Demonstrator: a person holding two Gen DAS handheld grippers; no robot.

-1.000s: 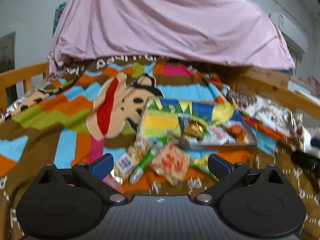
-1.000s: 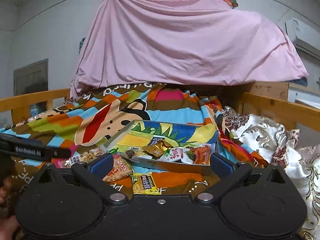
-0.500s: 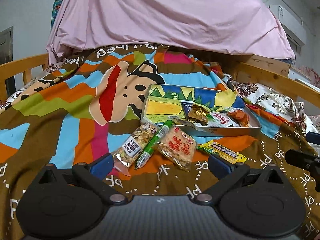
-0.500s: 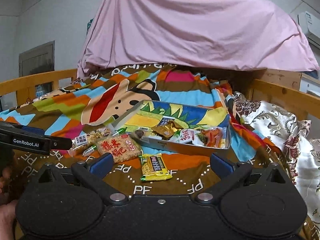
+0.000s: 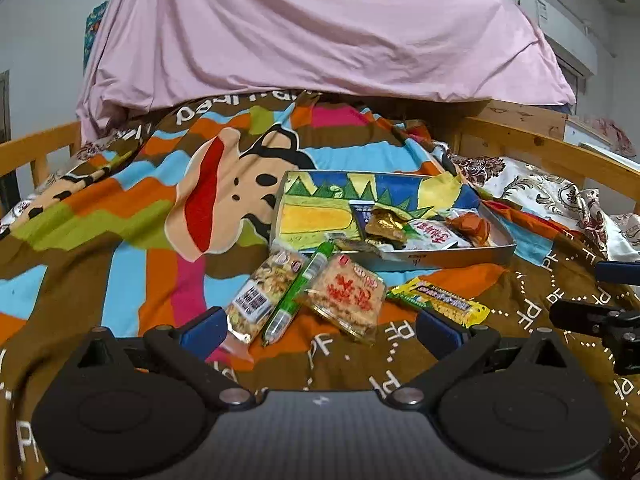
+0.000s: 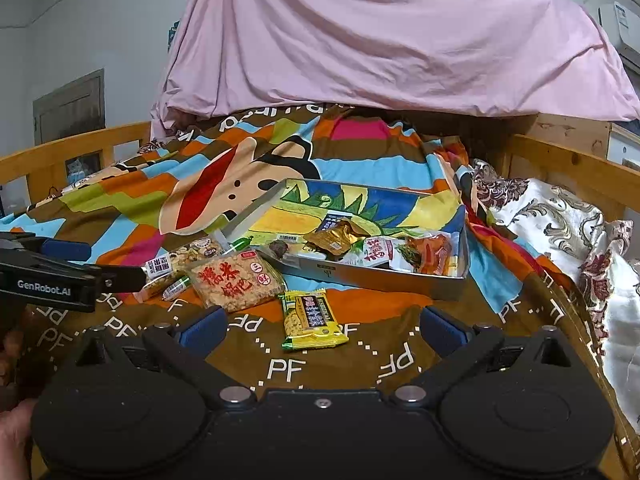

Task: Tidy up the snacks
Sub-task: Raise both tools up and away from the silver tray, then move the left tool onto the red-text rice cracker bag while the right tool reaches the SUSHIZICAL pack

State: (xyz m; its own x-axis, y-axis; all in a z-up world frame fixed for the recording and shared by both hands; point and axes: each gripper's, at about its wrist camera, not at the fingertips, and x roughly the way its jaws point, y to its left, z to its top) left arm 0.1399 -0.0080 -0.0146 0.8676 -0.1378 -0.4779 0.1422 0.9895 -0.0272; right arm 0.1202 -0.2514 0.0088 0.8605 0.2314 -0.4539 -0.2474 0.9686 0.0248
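A shallow metal tray (image 5: 424,259) (image 6: 372,278) with a colourful printed floor lies on the bedspread and holds several snack packs. In front of it lie a rice-cracker pack with red characters (image 5: 346,294) (image 6: 234,280), a green tube (image 5: 300,290), a nut pack (image 5: 262,292) (image 6: 168,266) and a yellow bar pack (image 5: 440,300) (image 6: 310,318). My left gripper (image 5: 320,330) is open and empty just short of the loose packs. My right gripper (image 6: 322,328) is open and empty, with the yellow bar pack between its fingers.
A colourful striped bedspread (image 5: 120,216) covers the bed. Wooden rails (image 6: 576,168) run along both sides. A pink sheet (image 5: 320,28) hangs at the far end. A floral quilt (image 6: 560,216) lies bunched at the right.
Both grippers have tilted down and moved closer to the bedspread. The loose packs and tray now sit larger and lower in both views. Nothing was grasped.
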